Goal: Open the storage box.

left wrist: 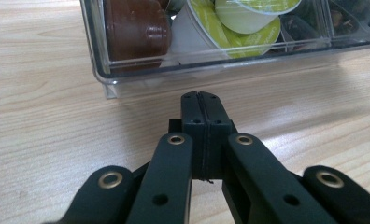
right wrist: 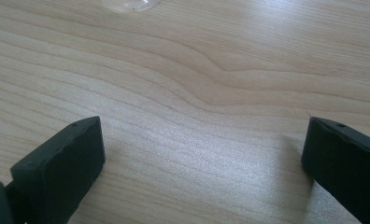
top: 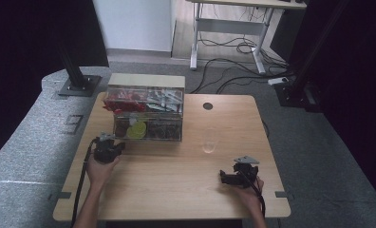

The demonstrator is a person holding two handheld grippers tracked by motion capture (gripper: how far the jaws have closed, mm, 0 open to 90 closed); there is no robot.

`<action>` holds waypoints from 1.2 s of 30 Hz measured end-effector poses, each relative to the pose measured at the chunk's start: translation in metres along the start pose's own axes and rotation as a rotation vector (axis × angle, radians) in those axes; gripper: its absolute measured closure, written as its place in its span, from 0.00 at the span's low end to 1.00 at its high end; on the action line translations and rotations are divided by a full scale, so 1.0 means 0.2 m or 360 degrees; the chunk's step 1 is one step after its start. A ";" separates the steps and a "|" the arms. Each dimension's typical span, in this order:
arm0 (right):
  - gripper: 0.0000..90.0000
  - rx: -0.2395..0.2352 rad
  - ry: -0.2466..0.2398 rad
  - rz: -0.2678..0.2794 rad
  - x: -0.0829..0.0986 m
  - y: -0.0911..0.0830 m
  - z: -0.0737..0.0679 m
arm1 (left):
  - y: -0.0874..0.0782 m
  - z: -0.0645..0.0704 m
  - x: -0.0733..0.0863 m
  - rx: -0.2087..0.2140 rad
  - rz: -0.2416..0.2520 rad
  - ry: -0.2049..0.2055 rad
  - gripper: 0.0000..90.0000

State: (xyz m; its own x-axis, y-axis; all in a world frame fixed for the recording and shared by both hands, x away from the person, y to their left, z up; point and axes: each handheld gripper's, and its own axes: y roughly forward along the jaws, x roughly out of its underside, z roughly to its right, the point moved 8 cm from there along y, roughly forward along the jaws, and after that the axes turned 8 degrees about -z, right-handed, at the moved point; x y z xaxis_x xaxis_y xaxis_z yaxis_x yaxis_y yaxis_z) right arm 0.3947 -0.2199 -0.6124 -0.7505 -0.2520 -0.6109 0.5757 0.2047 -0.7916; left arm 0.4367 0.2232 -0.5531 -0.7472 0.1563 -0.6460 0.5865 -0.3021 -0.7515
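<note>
Near the clear box, my left hand-held gripper sits pinched closed, empty.
Right hand-held gripper gapes wide over bare surface.

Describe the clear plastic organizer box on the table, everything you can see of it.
The clear plastic organizer box is a transparent, hard-looking rectangular case split into compartments. It sits upright on the wooden table, toward the far left. Its upper section holds red and pale items too small to identify. The lower front compartments hold a brown capsule and white pods with lime-green lids, with darker items beside them. The left hand-held gripper, jaws shut, points at its near corner without touching it.
</note>
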 end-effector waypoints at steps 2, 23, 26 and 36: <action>0.00 0.0000 -0.0002 0.0001 0.00 0.00 0.00 | 0.01 0.00 -0.01 0.0005 0.0006 -0.0005 1.00; 0.01 0.0005 0.0003 0.0008 0.00 0.00 0.00 | -0.02 -0.02 -0.03 -0.0030 0.0059 -0.0002 1.00; 0.02 0.0007 0.0005 0.0011 0.00 0.00 0.00 | -0.03 -0.01 -0.03 -0.0040 0.0060 0.0024 1.00; 0.03 0.0011 0.0009 0.0016 0.00 0.00 0.00 | -0.06 -0.01 -0.03 -0.0003 0.0104 0.0006 1.00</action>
State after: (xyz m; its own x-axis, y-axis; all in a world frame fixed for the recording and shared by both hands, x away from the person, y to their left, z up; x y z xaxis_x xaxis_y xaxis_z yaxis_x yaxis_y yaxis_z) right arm 0.3946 -0.2206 -0.6115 -0.7463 -0.2448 -0.6190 0.5855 0.2008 -0.7854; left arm 0.4348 0.2272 -0.5415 -0.7060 0.1399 -0.6942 0.6346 -0.3100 -0.7079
